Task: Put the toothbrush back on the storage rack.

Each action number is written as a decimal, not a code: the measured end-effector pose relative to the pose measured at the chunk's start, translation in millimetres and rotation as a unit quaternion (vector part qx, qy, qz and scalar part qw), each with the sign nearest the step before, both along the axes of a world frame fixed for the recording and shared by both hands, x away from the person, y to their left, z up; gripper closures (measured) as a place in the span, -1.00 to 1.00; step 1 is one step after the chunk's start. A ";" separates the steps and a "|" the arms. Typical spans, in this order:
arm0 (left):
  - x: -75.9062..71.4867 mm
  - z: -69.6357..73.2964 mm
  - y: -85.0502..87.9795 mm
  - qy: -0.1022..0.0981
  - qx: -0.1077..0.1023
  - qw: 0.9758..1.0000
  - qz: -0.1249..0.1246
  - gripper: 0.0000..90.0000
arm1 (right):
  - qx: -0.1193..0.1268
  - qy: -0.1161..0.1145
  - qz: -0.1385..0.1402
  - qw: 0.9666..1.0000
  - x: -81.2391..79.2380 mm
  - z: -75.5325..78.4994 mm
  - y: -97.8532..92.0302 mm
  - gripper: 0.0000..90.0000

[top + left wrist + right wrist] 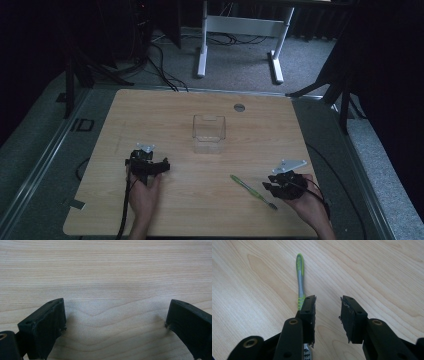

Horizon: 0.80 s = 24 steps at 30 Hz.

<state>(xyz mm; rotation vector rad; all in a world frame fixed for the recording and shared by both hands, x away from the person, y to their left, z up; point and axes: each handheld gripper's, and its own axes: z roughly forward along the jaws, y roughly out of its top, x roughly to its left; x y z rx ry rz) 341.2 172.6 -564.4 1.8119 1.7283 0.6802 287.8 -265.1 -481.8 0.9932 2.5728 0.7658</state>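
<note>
— Toothbrush [252, 191] first: where does it lie from above?
— Flat on the wooden counter [165, 107], towards the near right corner, slanting with its green handle end pointing to the middle of the counter and its bristle end nearer the near edge. The right tongs [267, 187] sit just beside it, on its right, held in the right hand [310, 205]. I cannot tell from this height whether they touch it.
— And the other side?
— The left tongs [149, 167] rest near the near left part of the counter, in the left hand [145, 195], well apart from the toothbrush. A clear plastic box [209, 133] stands around the middle of the counter, closer to the far edge, apart from both hands.
— What does the left gripper view give?
— Its two black jaws stand spread wide over bare wood grain of the counter [105, 277], with nothing between them.
— And the right gripper view?
— The toothbrush [300, 277] runs away from the camera, its green and grey handle passing under the outer side of the jaw on that picture's left; bristles peek out below that jaw. The right tongs [327, 312] are partly spread, with bare wood in the gap. The toothbrush lies beside the gap, not within it, so nothing is pinched.
</note>
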 end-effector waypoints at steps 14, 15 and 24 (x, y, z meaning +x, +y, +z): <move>0.0 0.0 0.0 0.000 0.000 1.000 0.000 -0.93 | -0.019 0.015 0.017 1.000 -0.6 0.0 7.2 0.47; 0.0 0.0 0.0 0.000 0.000 1.000 0.000 -0.93 | -0.019 0.016 0.018 1.000 -0.8 -0.4 7.7 0.47; 0.0 0.0 0.0 0.000 0.000 1.000 0.000 -0.93 | -0.033 0.026 0.032 0.999 -2.0 -2.7 13.9 0.51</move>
